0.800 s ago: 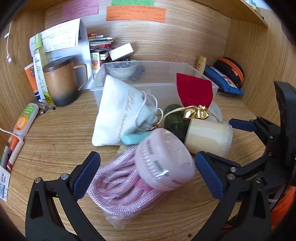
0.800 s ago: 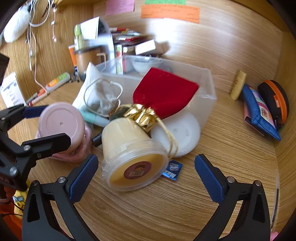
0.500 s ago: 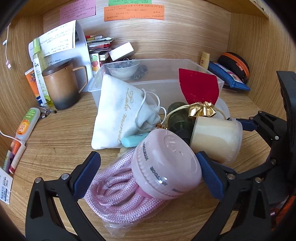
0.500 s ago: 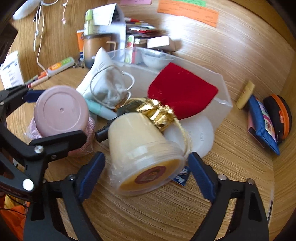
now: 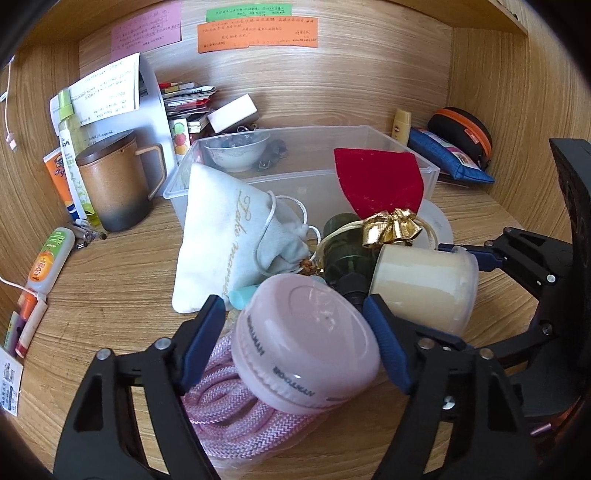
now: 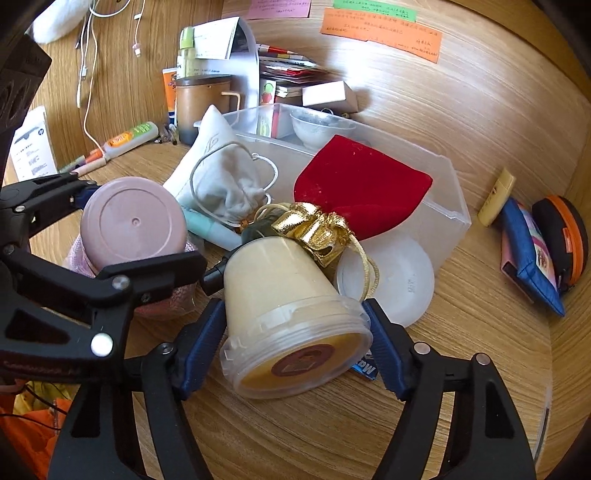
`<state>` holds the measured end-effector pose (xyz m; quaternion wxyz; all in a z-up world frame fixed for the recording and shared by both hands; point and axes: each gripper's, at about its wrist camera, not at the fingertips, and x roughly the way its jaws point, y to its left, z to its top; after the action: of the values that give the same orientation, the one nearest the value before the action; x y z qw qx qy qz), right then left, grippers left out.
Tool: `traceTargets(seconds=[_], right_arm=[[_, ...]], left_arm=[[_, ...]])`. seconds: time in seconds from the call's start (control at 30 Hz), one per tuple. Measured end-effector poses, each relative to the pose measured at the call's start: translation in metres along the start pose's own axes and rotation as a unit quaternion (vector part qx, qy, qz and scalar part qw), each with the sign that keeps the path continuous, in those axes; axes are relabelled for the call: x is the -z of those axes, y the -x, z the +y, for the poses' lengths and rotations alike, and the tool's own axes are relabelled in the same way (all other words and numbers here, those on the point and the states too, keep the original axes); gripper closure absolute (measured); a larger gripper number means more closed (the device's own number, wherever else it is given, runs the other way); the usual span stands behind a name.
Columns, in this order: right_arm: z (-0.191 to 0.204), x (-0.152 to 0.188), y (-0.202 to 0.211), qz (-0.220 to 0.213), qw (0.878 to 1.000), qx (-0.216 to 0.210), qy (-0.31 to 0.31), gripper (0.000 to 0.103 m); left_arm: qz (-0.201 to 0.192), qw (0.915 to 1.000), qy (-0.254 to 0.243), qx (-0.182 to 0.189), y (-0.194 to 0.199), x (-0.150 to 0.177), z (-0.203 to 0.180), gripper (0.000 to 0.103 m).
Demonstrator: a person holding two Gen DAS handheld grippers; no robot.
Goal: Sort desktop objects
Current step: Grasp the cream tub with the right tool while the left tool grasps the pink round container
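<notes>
Gripping the pink jar and cream tub, both jaws closed; the clear bin holds a bowl.

Bright daylight, perhaps from the upper right — glare on wood, strong fisheye bending, dark corners.

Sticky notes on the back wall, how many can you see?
3, all high on the back wall: a pink note at left, a green note to its right, and an orange note just under the green one. More could sit beyond the frame.
</notes>
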<state>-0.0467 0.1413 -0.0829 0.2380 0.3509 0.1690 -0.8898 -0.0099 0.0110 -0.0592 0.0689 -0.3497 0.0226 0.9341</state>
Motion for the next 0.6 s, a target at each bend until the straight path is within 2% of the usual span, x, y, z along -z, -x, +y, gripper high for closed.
traceTargets(seconds=[0.07,0.17,0.6], right_arm=[[-0.001,0.000,0.001,0.001,1.000,-0.003,-0.002,0.033],[-0.004,0.000,0.003,0.003,1.000,-0.013,-0.010,0.034],[-0.023,0.006,0.018,0.002,0.998,-0.032,-0.045,0.036]], left_arm=[[0.001,1.0000,0.001,0.005,0.000,-0.001,0.000,0.035],[-0.002,1.0000,0.001,0.005,0.000,-0.001,0.001,0.038],[-0.018,0.9994,0.028,-0.011,0.006,-0.009,0.021,0.038]])
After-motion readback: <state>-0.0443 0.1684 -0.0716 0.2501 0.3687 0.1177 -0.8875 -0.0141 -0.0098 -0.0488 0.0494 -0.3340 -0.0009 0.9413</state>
